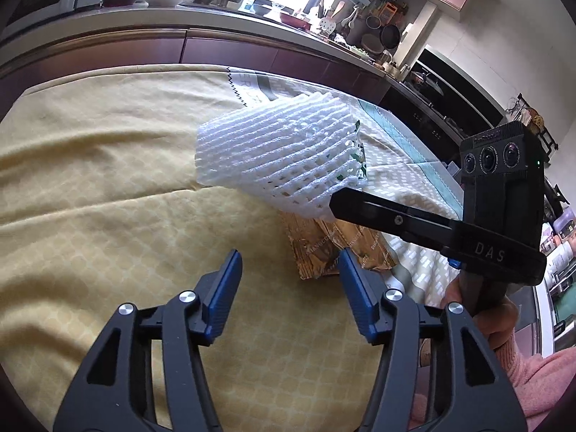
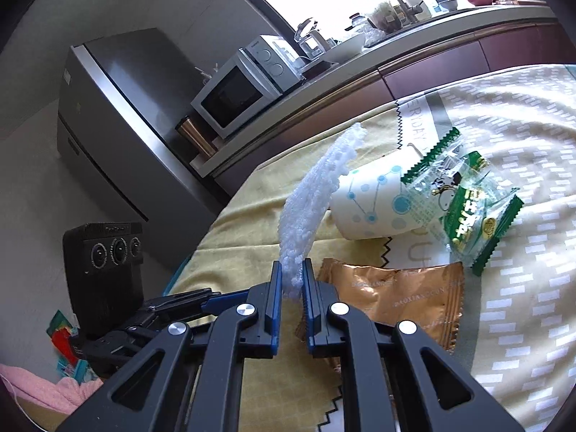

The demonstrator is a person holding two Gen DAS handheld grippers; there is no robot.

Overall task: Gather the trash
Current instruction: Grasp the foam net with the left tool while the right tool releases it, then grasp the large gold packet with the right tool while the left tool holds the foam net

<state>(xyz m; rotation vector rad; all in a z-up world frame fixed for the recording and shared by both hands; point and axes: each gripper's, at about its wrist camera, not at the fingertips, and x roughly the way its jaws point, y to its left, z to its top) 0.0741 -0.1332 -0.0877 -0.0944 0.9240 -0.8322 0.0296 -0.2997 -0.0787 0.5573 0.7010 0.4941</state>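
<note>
My right gripper pinches the white foam net above the yellow tablecloth; my left gripper gapes empty. Beyond the net lie a paper cup, green wrapper and brown wrapper, the kitchen counter past the far edge.

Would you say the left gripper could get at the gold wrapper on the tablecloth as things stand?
Probably yes. The left gripper is open and empty, and the gold wrapper lies flat just beyond its fingertips. The foam net held up by the right gripper hangs above it but leaves the near edge uncovered.
</note>
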